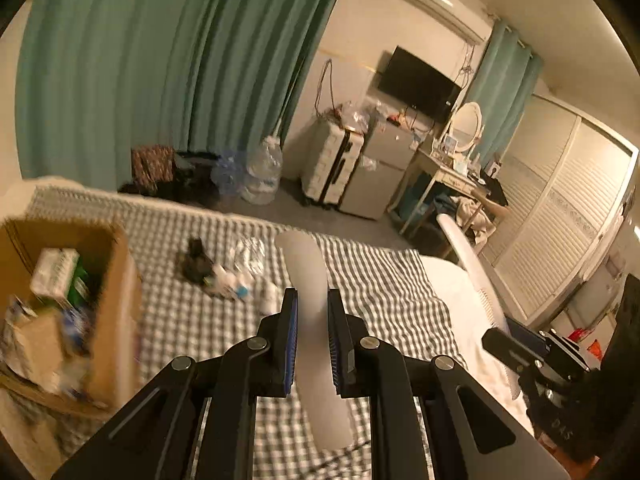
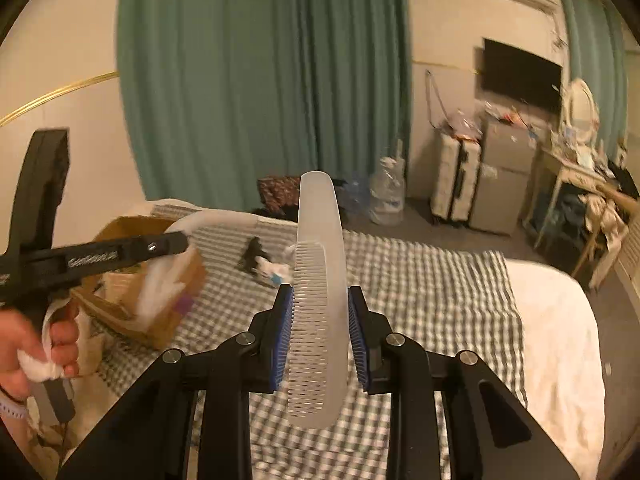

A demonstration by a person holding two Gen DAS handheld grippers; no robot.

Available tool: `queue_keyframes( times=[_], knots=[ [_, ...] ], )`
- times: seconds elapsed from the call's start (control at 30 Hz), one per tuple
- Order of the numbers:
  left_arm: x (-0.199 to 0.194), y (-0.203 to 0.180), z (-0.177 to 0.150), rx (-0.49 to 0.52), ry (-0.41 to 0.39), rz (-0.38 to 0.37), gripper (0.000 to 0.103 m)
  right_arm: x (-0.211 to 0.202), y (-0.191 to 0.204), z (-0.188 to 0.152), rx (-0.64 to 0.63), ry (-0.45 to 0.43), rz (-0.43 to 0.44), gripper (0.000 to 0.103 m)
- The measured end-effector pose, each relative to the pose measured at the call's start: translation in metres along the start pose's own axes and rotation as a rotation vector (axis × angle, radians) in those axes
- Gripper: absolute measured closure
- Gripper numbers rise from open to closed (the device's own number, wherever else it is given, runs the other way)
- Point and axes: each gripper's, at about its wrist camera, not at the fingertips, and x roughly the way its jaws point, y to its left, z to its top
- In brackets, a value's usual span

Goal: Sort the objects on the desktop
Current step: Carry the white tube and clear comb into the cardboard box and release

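Observation:
My left gripper [image 1: 313, 300] is shut on a white flat plastic piece [image 1: 310, 280], held above the checkered cloth [image 1: 380, 280]. My right gripper [image 2: 320, 294] is shut on a white comb [image 2: 320, 280], teeth to the left, held above the cloth; the comb also shows in the left wrist view [image 1: 476, 272]. A cardboard box [image 1: 116, 300] with cartons and packets stands at the left; it also shows in the right wrist view [image 2: 176, 292]. A pile of small items [image 1: 224, 272], one black, some white, lies on the cloth beyond the grippers.
The cloth lies on a white bed [image 2: 560, 320]. Beyond it are a water jug [image 1: 264, 172], a suitcase [image 1: 332, 164], a grey cabinet [image 1: 376, 176], a cluttered desk with a mirror [image 1: 460, 160] and green curtains [image 1: 160, 60].

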Motion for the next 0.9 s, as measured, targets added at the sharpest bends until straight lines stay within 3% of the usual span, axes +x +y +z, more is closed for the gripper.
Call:
queue_keyframes(
  times=[0.2,0.37,0.47,0.7,0.8,0.83,0.87,0.9],
  knots=[
    [-0.041,0.052,0.026,0.008,-0.056,0.071,0.089,0.006,0.072,0.030,-0.063,-0.007,0.115,0.076],
    [-0.060,0.123,0.033,-0.061,-0.076,0.147,0.089,0.036,0.137,0.047,-0.116,0.010,0.222,0.076],
    [-0.060,0.163,0.029,-0.070,-0.060,0.229,0.089,0.064,0.177,0.054,-0.136,0.037,0.291,0.076],
    [-0.042,0.238,0.007,-0.143,0.000,0.317,0.089,0.162,0.237,0.057,-0.118,0.169,0.423,0.076],
    [-0.031,0.257,-0.001,-0.157,0.021,0.363,0.081,0.197,0.246,0.060,-0.074,0.209,0.438,0.076],
    [-0.027,0.261,-0.003,-0.156,0.039,0.387,0.071,0.206,0.247,0.060,-0.052,0.219,0.449,0.073],
    [-0.025,0.263,-0.005,-0.155,0.053,0.393,0.048,0.210,0.248,0.060,-0.036,0.230,0.455,0.058],
    [-0.023,0.265,-0.008,-0.158,0.067,0.396,0.035,0.213,0.245,0.061,-0.016,0.238,0.460,0.040]
  ],
)
